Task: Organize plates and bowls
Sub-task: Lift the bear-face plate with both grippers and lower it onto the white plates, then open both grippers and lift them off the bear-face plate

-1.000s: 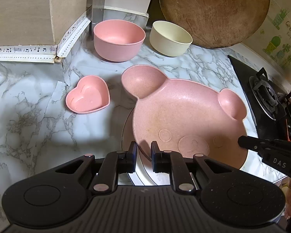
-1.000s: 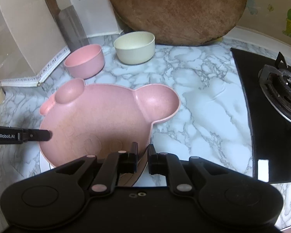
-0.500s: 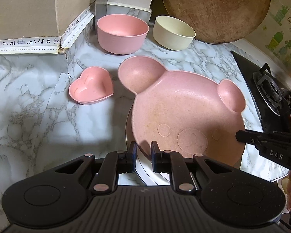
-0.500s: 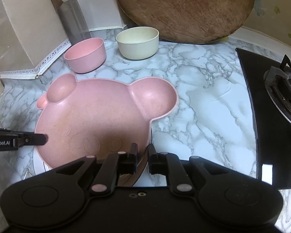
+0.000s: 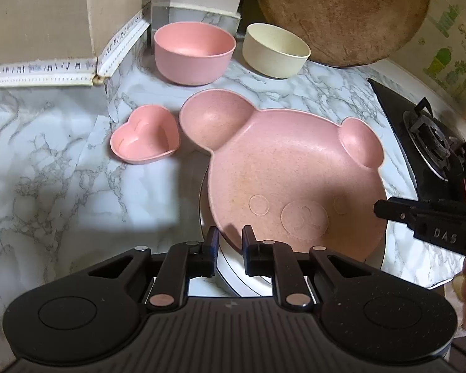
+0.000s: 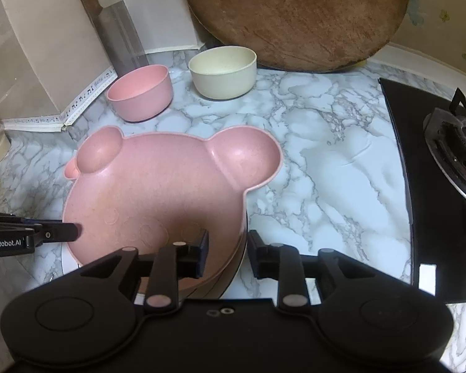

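Left gripper (image 5: 230, 244): fingers nearly closed, pinching the near rim of the bear-shaped plate (image 5: 282, 174). Right gripper (image 6: 227, 251): fingers just been opening, now a moderate gap astride the plate's rim, pads apparently clear of it. Plate is matte, speckled pink, with two round ears and an embossed face; it sits on a white round plate (image 5: 233, 283). Beyond, on the marbled counter (image 6: 326, 161): glossy pink heart dish (image 5: 146, 140), pink bowl (image 5: 194, 51), cream bowl (image 5: 275, 49), round wooden board (image 6: 295, 15).

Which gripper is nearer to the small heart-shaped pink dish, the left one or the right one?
Left. The left gripper grips the bear-shaped plate's rim on the heart-shaped dish's side; the right gripper is at the plate's opposite rim, farther away.
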